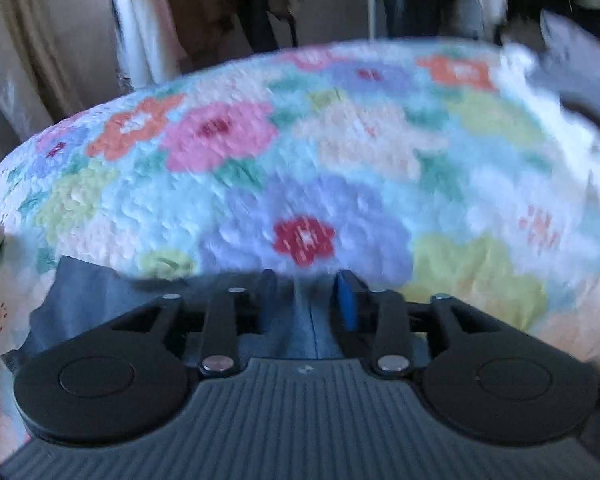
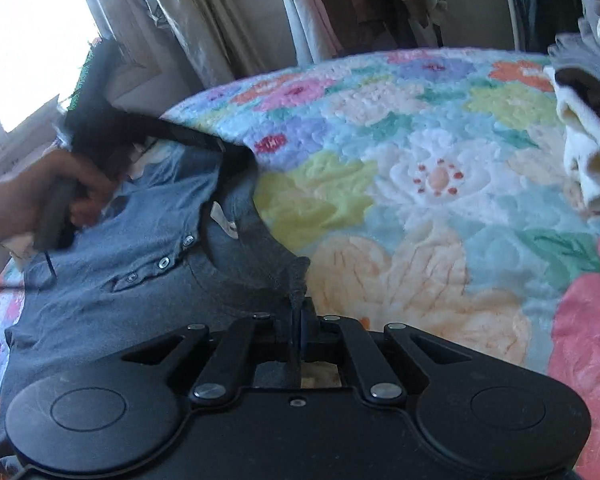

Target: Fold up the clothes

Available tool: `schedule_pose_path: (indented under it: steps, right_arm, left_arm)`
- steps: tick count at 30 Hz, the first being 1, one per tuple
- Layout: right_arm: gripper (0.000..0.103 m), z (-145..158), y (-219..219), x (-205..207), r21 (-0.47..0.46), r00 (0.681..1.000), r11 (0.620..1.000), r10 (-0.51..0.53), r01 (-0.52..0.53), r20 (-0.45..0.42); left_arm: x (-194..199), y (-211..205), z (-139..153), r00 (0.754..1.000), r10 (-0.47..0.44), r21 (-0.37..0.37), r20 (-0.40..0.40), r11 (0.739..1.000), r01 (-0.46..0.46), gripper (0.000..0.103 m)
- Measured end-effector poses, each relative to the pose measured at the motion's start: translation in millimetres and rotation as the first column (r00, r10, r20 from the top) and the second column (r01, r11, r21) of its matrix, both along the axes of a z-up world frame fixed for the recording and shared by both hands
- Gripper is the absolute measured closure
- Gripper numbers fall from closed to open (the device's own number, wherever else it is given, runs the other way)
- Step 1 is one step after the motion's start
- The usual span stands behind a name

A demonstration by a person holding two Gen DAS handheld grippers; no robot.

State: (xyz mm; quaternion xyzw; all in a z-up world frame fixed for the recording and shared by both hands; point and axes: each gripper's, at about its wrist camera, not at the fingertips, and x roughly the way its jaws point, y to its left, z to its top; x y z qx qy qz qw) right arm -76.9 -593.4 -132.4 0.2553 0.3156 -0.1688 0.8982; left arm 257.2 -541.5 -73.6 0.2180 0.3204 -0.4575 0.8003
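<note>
The left wrist view is pretty smeared, but the left gripper sits low over blue-grey cloth; its blue-padded fingers stand apart with a strip of the shirt running up between them, and whether they actually pinch it can't be told from here. Beyond is the quilt, puffy and stitched in big pastel flowers. In the right wrist view the right gripper is closed tight on a bunched edge of the shirt, which lies spread on the near-left part of the bed, a soft jersey henley with small metal snaps and a neck label. The person's hand holds the other tool at the far shoulder. A stack of folded clothes sits at the right. Probably both corners should stay level and taut so the knit doesn't sag or twist.
</note>
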Motion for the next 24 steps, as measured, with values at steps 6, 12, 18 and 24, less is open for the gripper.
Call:
schedule_pose_path:
  steps: [6,12,18,24]
  right_arm:
    - [0.101,-7,-3,3,0.015,1.000,1.000,0.002,-0.002,-0.015]
    - [0.101,-12,-10,2,0.067,1.000,0.998,0.018,-0.019,0.023]
    - [0.100,-16,-11,7,0.056,0.999,0.997,0.044,-0.045,0.025]
    - [0.100,-15,-9,9,0.016,0.997,0.997,0.070,-0.070,0.025]
  left_arm:
    - [44,37,33,0.994,0.103,-0.048,0.024,0.994,-0.102,0.049]
    - [92,81,-4,0.970,0.215,0.079,0.110,0.971,-0.224,0.049]
    - [143,116,-49,0.902,0.425,0.103,-0.077,0.903,-0.417,0.027]
    - [137,113,-38,0.925,0.377,-0.036,-0.054,0.925,-0.379,0.103]
